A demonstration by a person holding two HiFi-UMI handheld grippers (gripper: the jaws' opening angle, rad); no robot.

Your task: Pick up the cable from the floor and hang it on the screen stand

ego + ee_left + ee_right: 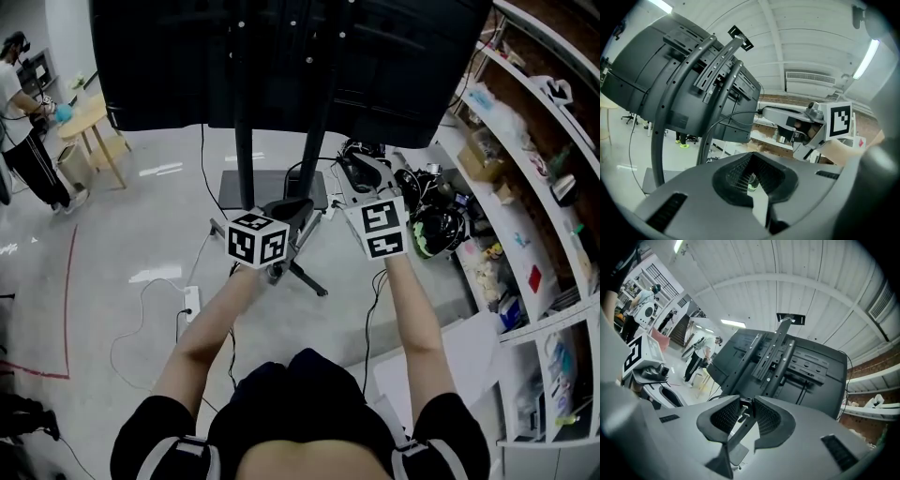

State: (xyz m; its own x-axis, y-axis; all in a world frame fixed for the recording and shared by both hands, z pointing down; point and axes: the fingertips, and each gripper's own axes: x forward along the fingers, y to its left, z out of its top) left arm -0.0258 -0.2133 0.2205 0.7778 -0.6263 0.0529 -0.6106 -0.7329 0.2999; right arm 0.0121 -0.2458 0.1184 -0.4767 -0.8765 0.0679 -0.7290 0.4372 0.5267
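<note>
The black screen (281,56) shows its back, mounted on the stand's two poles (243,122) above a dark base plate (272,190). My right gripper (362,171) points at the stand and is shut on the small black plug (742,405) of the cable. In the left gripper view the thin black cable (733,115) runs from the right gripper (761,111) in a curve down toward the stand's poles (661,122). My left gripper (291,208) is beside it, lower and to the left. Its jaws (751,159) look shut with nothing in them. The mounting rails (773,352) fill the right gripper view.
Open shelves (539,197) packed with goods line the right side. A heap of cables and gear (433,220) lies at their foot. A white power strip (190,300) with its cord lies on the floor at left. A person (23,122) stands by a wooden table (89,117) far left.
</note>
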